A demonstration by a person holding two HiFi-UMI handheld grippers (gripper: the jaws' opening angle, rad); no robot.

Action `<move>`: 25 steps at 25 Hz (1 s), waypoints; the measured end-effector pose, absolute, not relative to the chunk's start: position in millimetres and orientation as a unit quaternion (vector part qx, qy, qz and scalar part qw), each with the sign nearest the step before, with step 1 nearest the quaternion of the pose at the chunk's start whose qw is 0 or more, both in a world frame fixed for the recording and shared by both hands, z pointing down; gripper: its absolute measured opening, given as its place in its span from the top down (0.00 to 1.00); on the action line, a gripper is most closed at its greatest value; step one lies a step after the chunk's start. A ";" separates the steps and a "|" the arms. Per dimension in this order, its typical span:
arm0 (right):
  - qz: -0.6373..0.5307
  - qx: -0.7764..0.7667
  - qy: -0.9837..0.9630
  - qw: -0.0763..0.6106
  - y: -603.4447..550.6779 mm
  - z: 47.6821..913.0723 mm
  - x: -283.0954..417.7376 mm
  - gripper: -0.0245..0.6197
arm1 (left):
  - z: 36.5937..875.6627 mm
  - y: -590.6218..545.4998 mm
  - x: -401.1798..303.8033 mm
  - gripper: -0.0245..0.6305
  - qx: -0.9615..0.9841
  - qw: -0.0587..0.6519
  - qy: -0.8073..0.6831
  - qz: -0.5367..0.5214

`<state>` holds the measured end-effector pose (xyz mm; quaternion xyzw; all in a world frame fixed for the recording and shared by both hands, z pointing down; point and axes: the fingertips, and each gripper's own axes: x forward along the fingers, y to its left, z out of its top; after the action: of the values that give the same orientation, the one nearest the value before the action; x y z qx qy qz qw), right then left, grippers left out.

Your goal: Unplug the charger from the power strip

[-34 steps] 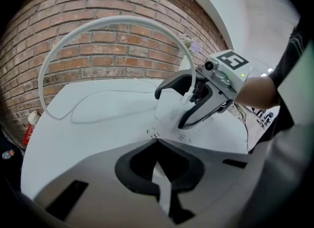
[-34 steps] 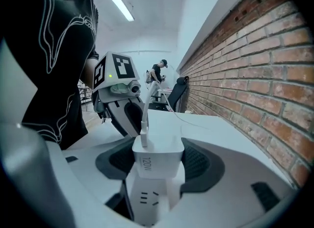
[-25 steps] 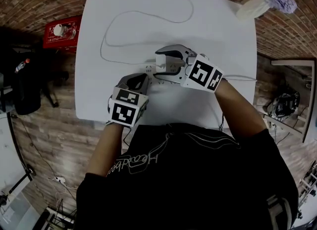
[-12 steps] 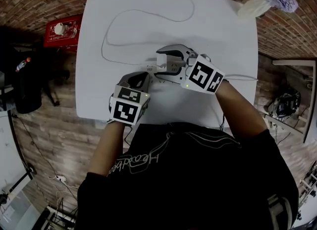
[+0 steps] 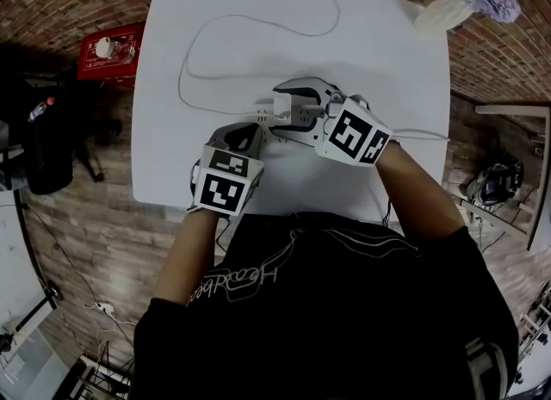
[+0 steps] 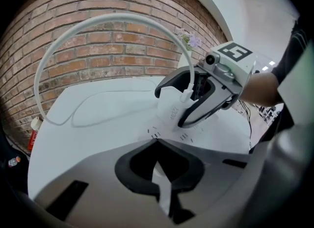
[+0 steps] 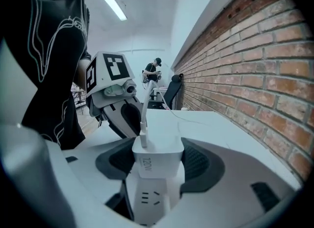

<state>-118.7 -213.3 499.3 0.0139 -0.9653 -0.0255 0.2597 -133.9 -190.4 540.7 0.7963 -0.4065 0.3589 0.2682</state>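
The white charger (image 5: 285, 108) stands on the white power strip (image 5: 261, 120) near the middle of the table (image 5: 379, 54). My right gripper (image 5: 290, 109) is shut on the charger; in the right gripper view the charger (image 7: 157, 153) fills the gap between the dark pads, with the strip (image 7: 148, 200) beneath it. Its white cable (image 5: 215, 24) loops over the far part of the table. My left gripper (image 5: 249, 133) is shut on the near end of the strip (image 6: 171, 133), which runs forward from the jaws to the charger (image 6: 171, 108).
A white vase of purple flowers (image 5: 448, 9) stands at the table's far right corner. A red box (image 5: 108, 52) sits on the floor to the left. The strip's own lead (image 5: 422, 136) runs off the right edge.
Both grippers and the strip have drifted very slightly to the right. Both grips are unchanged.
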 end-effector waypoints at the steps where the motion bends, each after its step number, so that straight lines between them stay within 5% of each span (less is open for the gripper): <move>1: -0.006 0.016 -0.967 0.256 -215.4 500.3 -117.7 0.58 | 540.6 -190.7 -133.6 0.96 0.796 0.267 -0.407 0.359; 5: 0.043 0.016 -0.969 0.245 -219.9 500.8 -115.5 0.58 | 540.7 -190.7 -133.3 0.96 0.795 0.268 -0.409 0.359; 13: -0.051 0.013 -0.963 0.263 -211.7 497.8 -118.2 0.58 | 540.4 -191.8 -132.9 0.96 0.793 0.267 -0.413 0.359; 18: 0.061 0.029 -0.969 0.237 -224.7 502.1 -111.2 0.58 | 541.4 -191.9 -130.9 0.96 0.793 0.262 -0.412 0.364; 25: 0.020 0.044 -0.988 0.146 -237.3 436.3 -118.5 0.58 | 541.5 -192.9 -131.7 0.96 0.794 0.262 -0.412 0.362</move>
<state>-118.5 -237.3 436.3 0.0441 -0.9882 0.0199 0.1455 -131.7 -192.9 541.5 0.7941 -0.4119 0.3624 0.2615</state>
